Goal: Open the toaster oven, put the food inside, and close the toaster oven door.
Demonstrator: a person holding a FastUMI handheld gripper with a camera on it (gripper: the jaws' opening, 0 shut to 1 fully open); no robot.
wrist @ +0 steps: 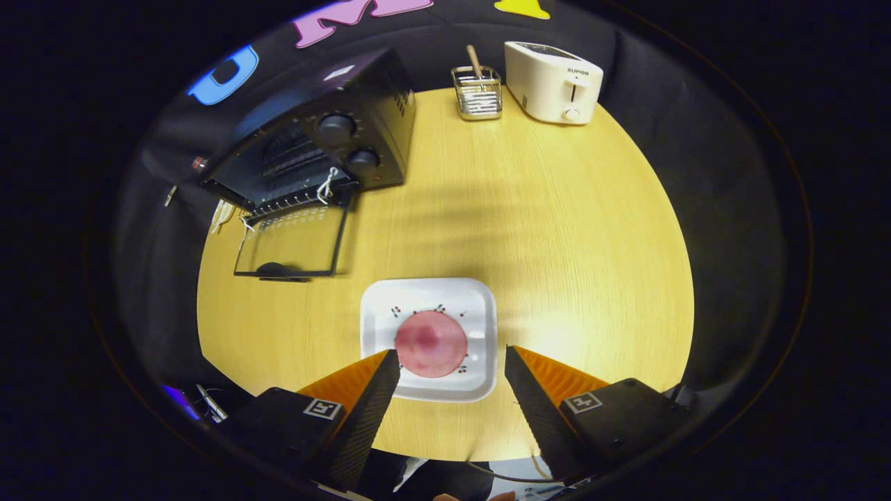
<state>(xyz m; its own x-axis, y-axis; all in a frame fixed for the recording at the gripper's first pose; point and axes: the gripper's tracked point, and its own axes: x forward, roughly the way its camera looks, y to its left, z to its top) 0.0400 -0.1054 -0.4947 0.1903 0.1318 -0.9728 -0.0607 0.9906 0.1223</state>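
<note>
wooden table (557,229): gripper (452,358) hovers above plate (480,306), fingers (379,396) wide apart, holding nothing.

Staged kitchen corner in a cloth-walled recording booth: round wooden table (557,229) set with toaster oven (327,139), pop-up toaster (553,82), wire utensil caddy (477,94), plate (376,320).

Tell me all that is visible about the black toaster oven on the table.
The toaster oven is a black box, seemingly metal, standing at the far left of the wooden table, left of the wire holder. Two round knobs sit on its right front panel. Its glass door is folded fully down, lying flat over the table, with a dark handle at its near edge. A wire rack shows inside; white string hangs at the door hinges. The open gripper is far from it, above the white plate.
</note>
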